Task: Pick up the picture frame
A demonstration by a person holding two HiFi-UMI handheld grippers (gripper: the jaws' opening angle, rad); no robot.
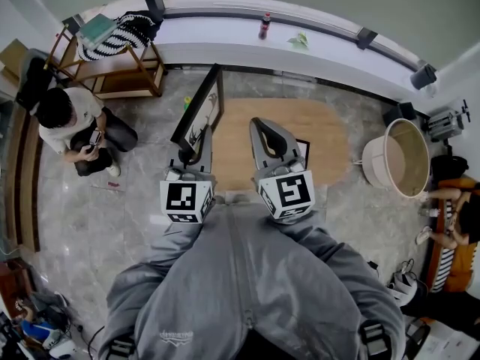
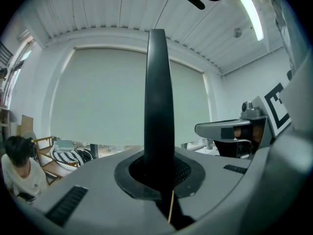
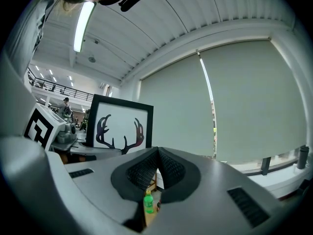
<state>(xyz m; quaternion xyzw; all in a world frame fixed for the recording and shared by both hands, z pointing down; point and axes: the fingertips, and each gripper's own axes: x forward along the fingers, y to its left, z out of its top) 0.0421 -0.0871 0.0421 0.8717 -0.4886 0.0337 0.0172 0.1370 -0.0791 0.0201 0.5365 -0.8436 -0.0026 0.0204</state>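
Note:
The picture frame [image 1: 199, 112] is black-edged with an antler print and stands upright and edge-on above the left end of the wooden table [image 1: 322, 137]. My left gripper [image 1: 193, 154] is shut on its lower edge. In the left gripper view the frame's black edge [image 2: 157, 102] rises straight up from between the jaws of the left gripper [image 2: 159, 182]. The right gripper view shows the frame's face [image 3: 120, 129] off to the left. My right gripper [image 1: 268, 132] hangs beside it over the table, shut with nothing in it; its pads [image 3: 168, 168] meet.
A person [image 1: 73, 124] sits on the floor at the left. Behind them is a wooden rack [image 1: 124, 70] with a striped cushion. A round tub [image 1: 399, 158] stands right of the table. A bottle [image 1: 264, 25] stands on the white ledge, and a green bottle [image 3: 148, 202] on the floor.

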